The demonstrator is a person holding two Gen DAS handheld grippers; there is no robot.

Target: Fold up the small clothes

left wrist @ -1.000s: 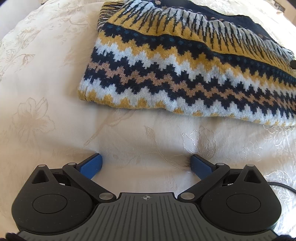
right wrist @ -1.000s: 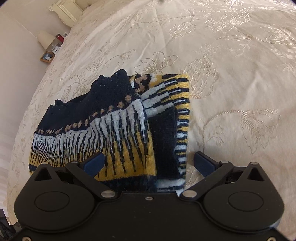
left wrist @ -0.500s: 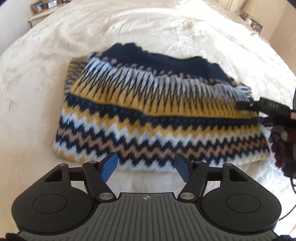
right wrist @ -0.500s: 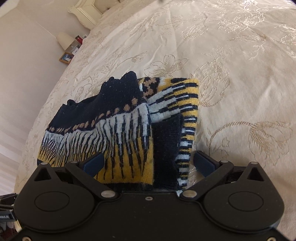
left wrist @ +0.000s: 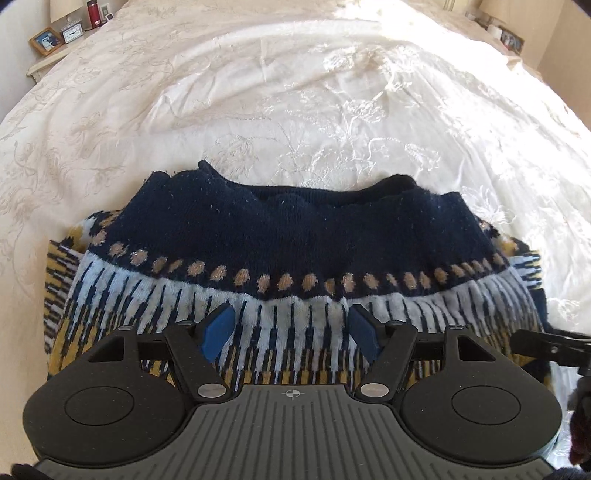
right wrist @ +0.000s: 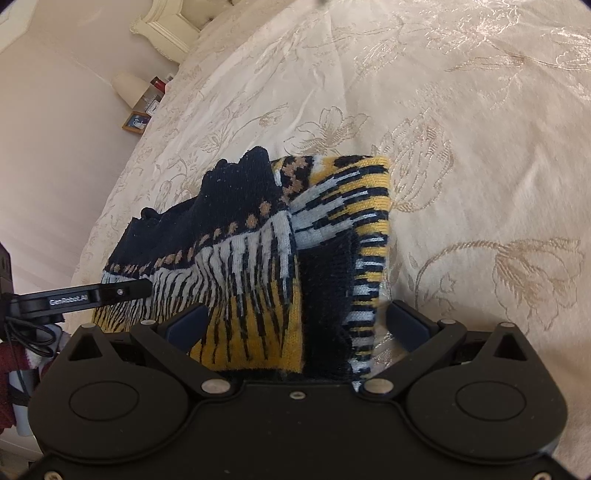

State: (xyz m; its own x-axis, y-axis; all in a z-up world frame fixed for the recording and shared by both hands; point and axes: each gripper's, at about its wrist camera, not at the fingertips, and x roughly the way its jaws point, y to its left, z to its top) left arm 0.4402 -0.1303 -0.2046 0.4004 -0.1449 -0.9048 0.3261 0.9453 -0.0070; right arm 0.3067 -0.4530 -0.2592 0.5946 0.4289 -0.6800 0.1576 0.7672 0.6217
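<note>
Sweater point(left wrist: 288, 251), knitted in navy, white, mustard and tan bands, lies folded on the cream embroidered bedspread point(left wrist: 295, 110), with the plain navy section on the far side and the striped band nearest the left wrist camera. Left gripper point(left wrist: 291, 328): jaws partly open, blue pads point(left wrist: 218, 328) spread over the white-and-navy striped band, nothing clamped between them; whether the pads touch the knit cannot be told. Right gripper point(right wrist: 295, 325): jaws wide open, positioned at one end of the folded sweater point(right wrist: 258, 258), where the layered edges and a navy inner fold are visible; the fabric lies between the two fingers but is not pinched. In the right wrist view, one black finger of the left gripper point(right wrist: 110, 293) extends over the striped band from the left. A nightstand point(left wrist: 66, 40) beside the bed carries a framed picture point(left wrist: 46, 40), a small clock point(left wrist: 74, 34) and a red bottle point(left wrist: 93, 13)
</note>
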